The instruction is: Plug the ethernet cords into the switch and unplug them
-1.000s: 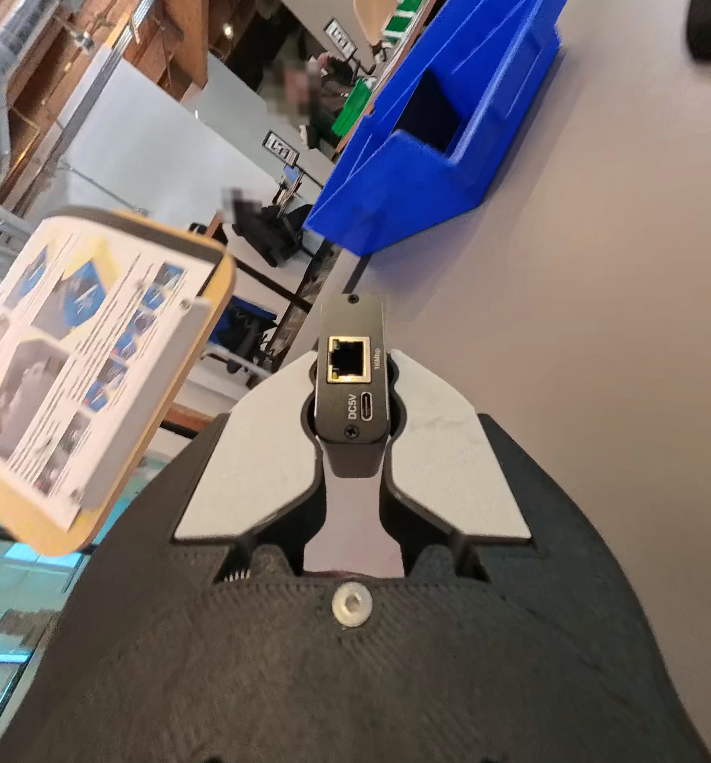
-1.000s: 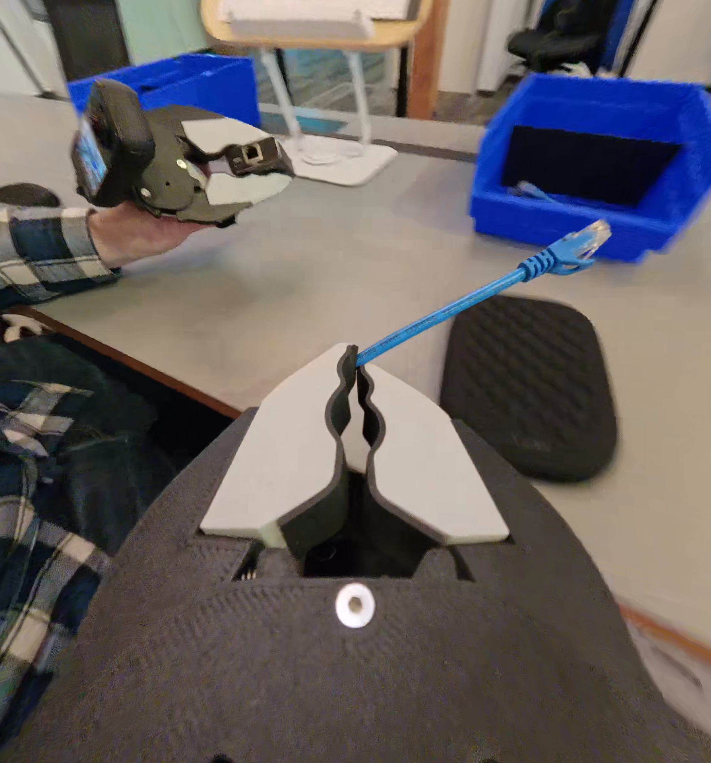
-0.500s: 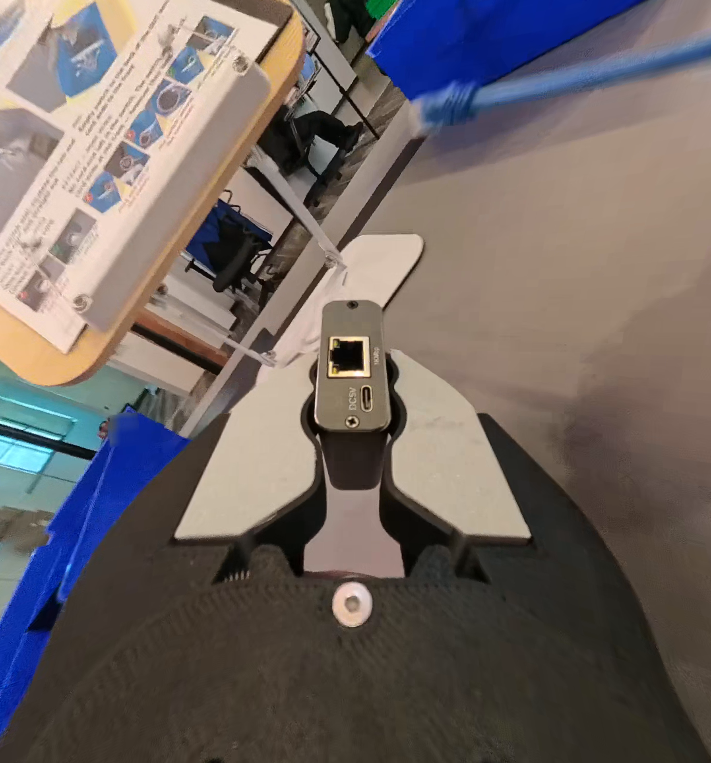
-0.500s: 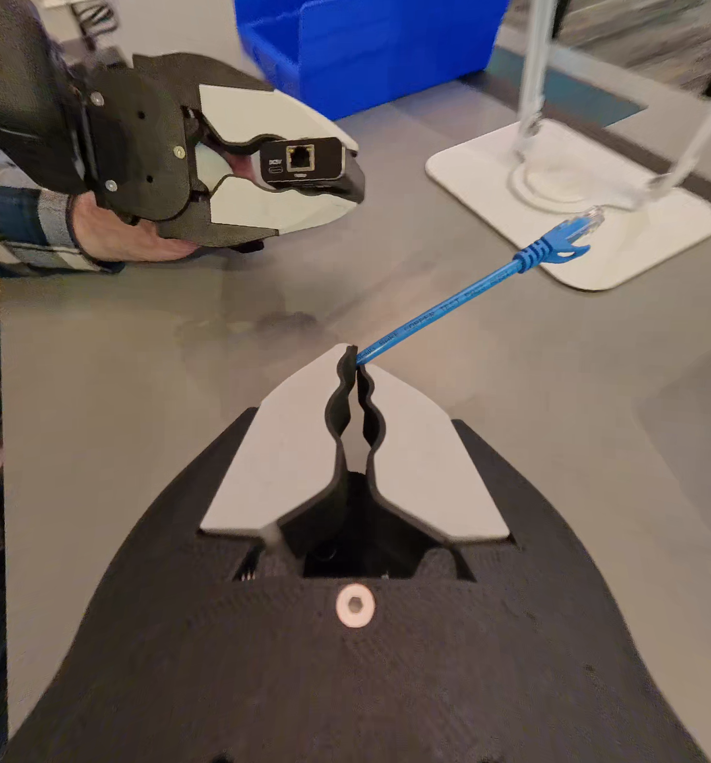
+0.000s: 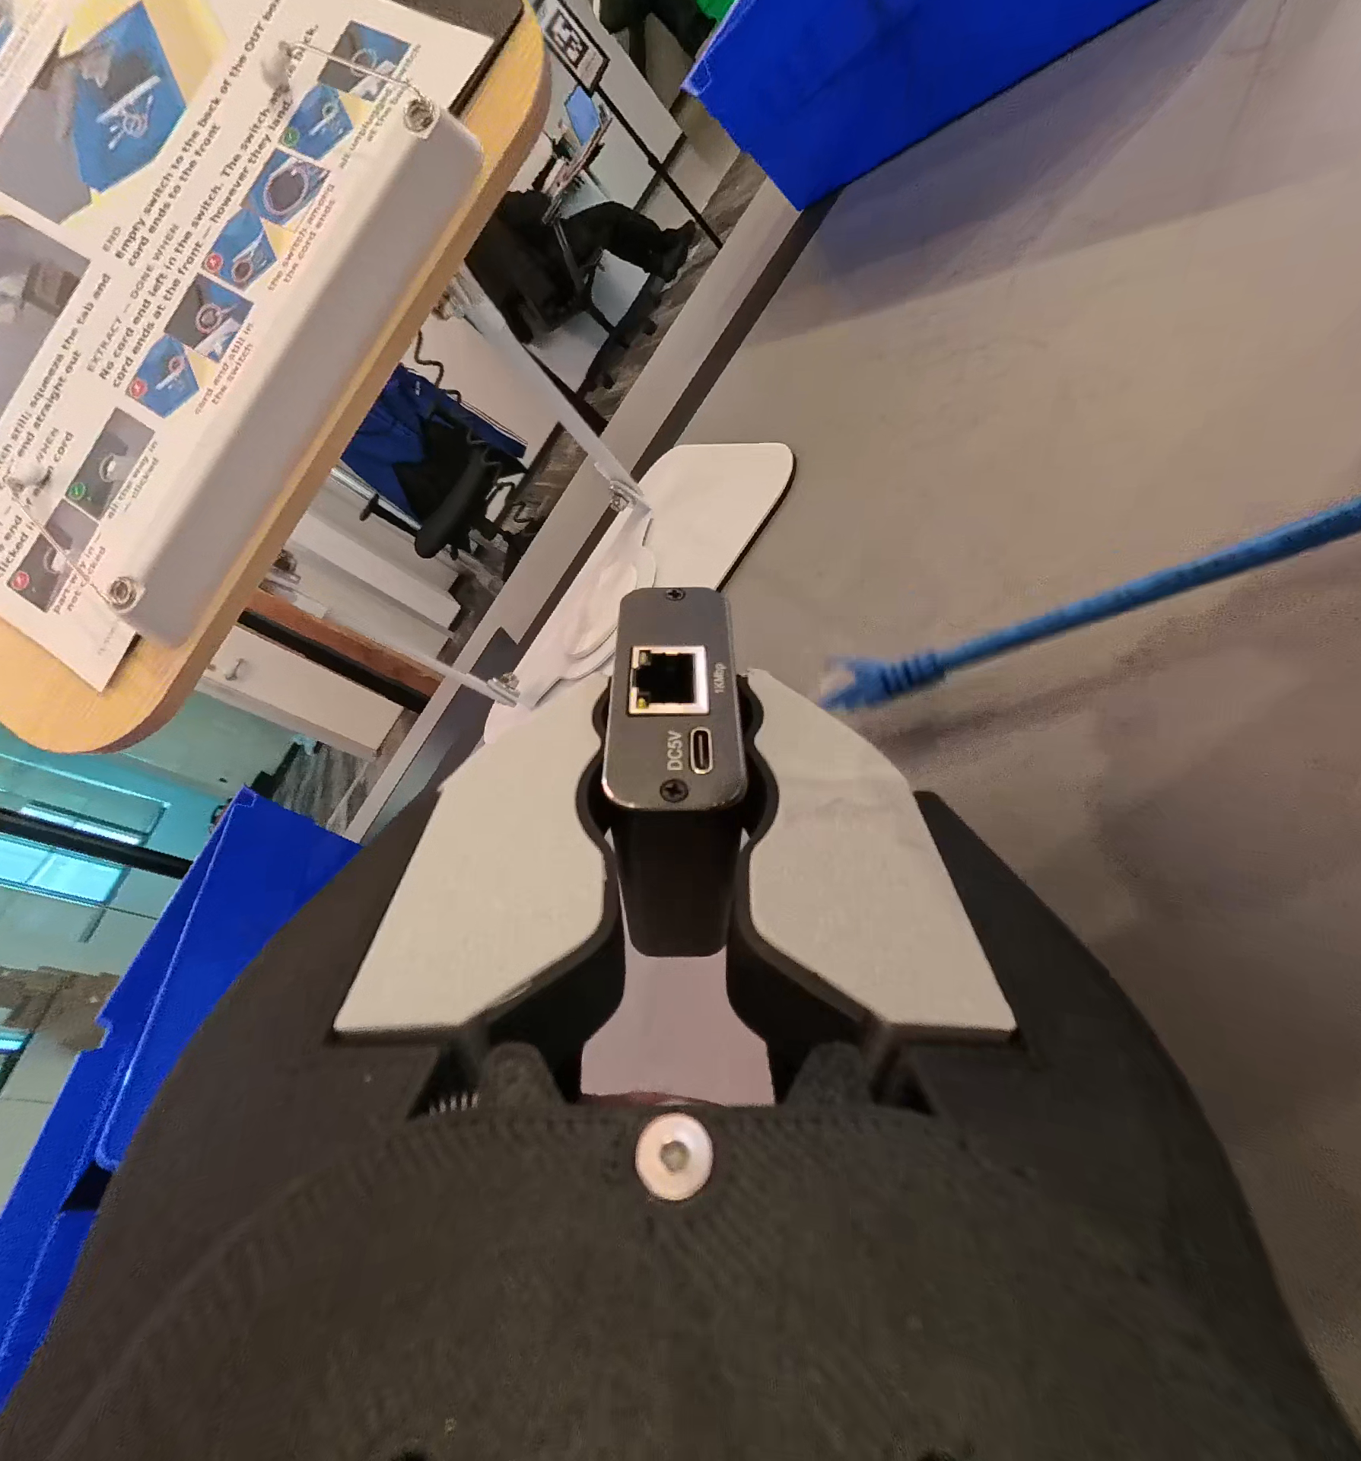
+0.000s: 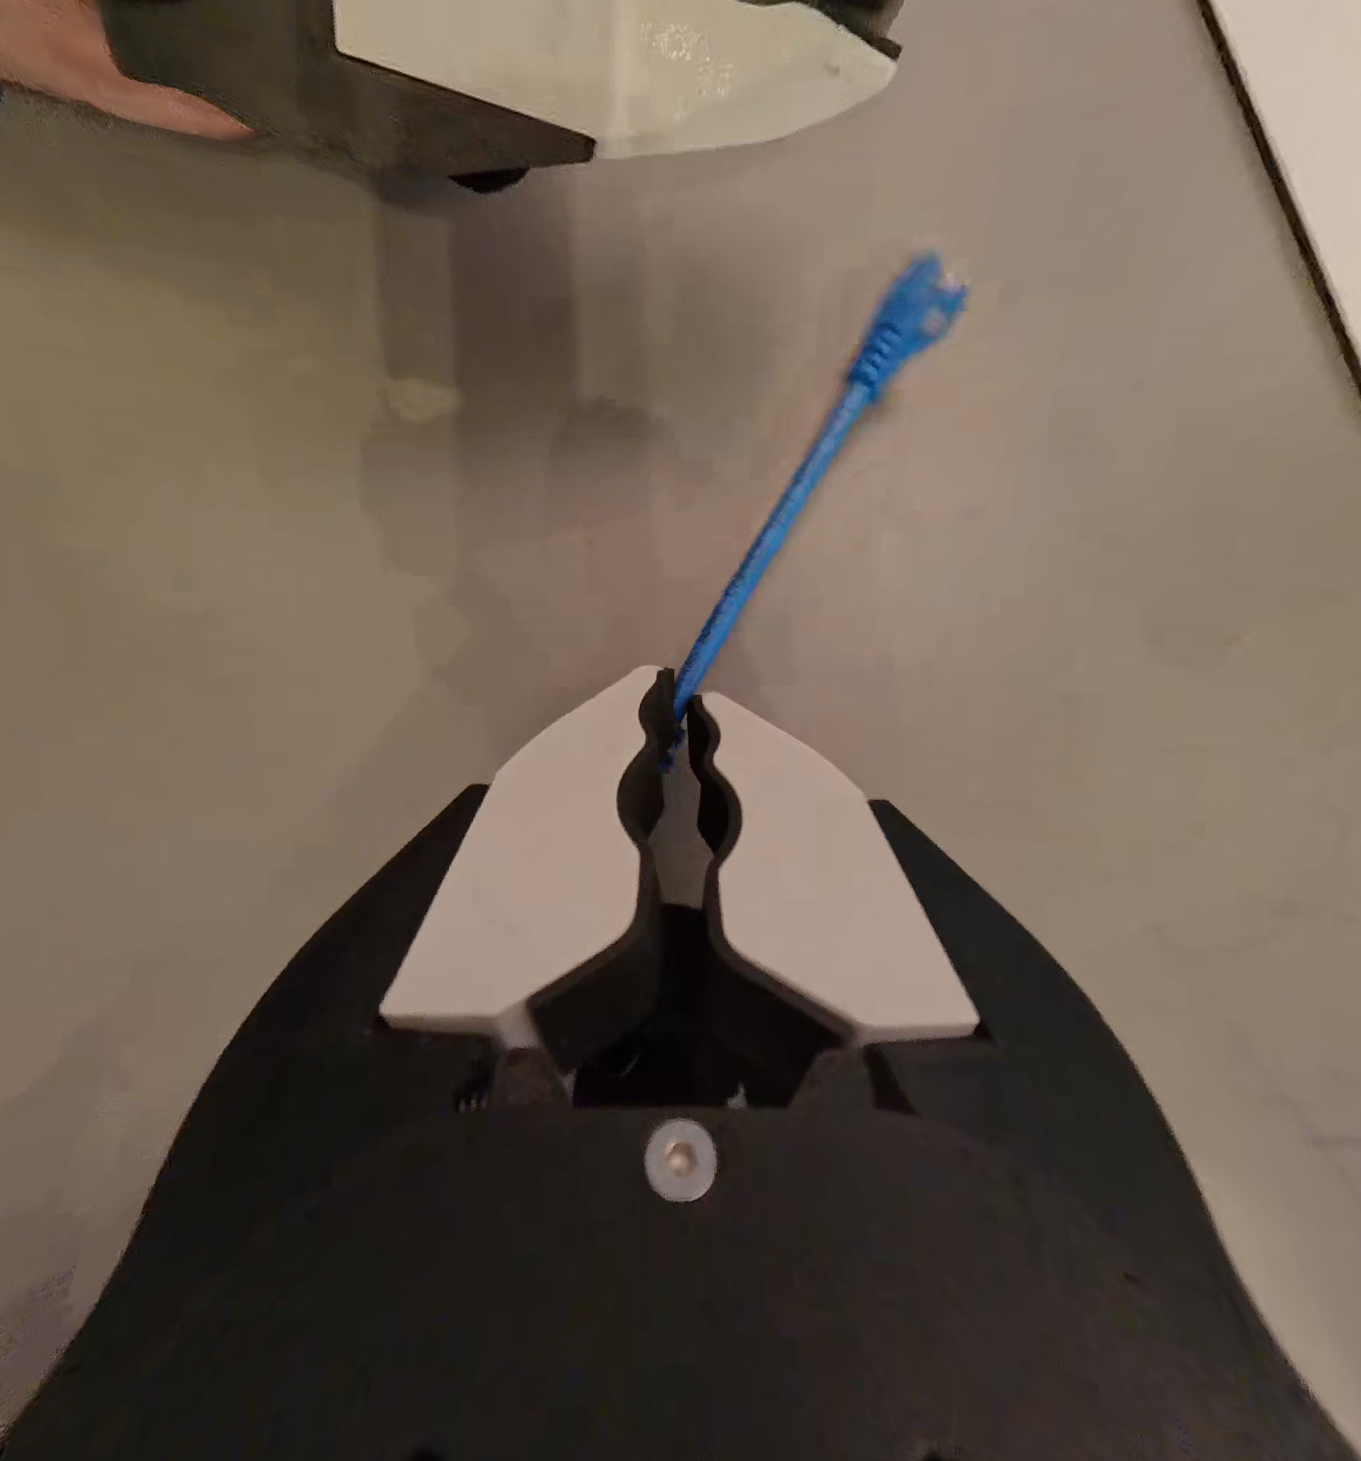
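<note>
The left gripper clamps the dark switch, its ethernet port facing forward. The right gripper pinches the blue ethernet cord; its plug (blurred) hangs just right of the switch, apart from it.

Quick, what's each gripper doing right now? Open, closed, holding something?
Left gripper: closed on the small dark grey switch, ports facing out.
Right gripper: closed on the blue ethernet cord, plug end free in the air.

Black ribbed claw bodies, grey fingers (one silver screw each).
</note>
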A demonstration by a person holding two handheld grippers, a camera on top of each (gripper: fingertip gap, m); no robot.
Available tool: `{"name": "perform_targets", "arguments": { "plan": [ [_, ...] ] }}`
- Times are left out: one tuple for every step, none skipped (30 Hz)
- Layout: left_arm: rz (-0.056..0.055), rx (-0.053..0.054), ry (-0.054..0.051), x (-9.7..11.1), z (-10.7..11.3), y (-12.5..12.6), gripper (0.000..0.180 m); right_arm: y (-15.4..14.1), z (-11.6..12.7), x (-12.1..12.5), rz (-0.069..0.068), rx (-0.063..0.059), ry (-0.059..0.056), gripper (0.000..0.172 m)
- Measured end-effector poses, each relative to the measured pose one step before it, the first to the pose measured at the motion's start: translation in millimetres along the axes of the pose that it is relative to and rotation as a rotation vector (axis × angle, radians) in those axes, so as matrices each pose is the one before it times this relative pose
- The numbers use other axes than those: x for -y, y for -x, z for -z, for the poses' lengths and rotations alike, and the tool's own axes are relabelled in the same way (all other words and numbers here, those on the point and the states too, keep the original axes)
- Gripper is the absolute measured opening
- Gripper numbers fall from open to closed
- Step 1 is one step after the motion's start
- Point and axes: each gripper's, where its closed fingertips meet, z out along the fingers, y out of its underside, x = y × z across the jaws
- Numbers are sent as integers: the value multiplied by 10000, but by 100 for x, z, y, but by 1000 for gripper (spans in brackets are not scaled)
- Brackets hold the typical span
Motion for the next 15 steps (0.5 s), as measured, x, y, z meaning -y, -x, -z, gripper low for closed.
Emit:
{"name": "perform_targets", "arguments": {
  "plan": [
    [-72, 73, -11, 36, 30, 30, 27, 131, -185, -110, -18, -25, 40, 5],
    [1, 40, 7, -12, 6, 69, 27, 282, -207, -167, -190, 125, 46, 5],
    [96, -18, 45, -101, -39, 37, 27, 148, -129, -34, -205, 39, -75, 5],
    [55, 44, 67, -108, -29, 117, 27, 95, -43, -29, -105, -14, -143, 5],
    [0, 66, 18, -47, -6, 99, 27, 180, -1, -174, -134, 52, -20, 5],
    [13, -26, 46, -74, -43, -50, 27, 96, 128, -50, -53, -63, -31, 5],
    [-6, -34, 81, -132, -82, -71, 27, 28, 134, 0, 24, -128, -8, 5],
    [33, -32, 35, -61, -35, -31, 27, 164, 74, -29, -10, 14, 31, 5],
    [75, -61, 17, -43, -38, -53, 26, 146, -21, -27, 7, 68, 58, 5],
    [46, -67, 57, -118, -82, -64, 26, -112, -100, 41, 58, -37, -16, 5],
    [33, -47, 96, -177, -73, -41, 26, -273, -175, 39, -40, -27, -44, 6],
    [66, -31, 39, -86, -26, -2, 26, -140, -125, 238, -116, 155, -147, 5],
    [197, -12, 32, -109, 21, 102, 26, -263, -173, 232, -88, 119, -70, 5],
    [265, 102, 205, -312, -71, 282, 26, -558, -144, 237, -62, -31, 22, 5],
    [-44, 5, 151, -272, -171, -25, 26, -652, -128, 196, 1, -40, 138, 5]
  ]
}}
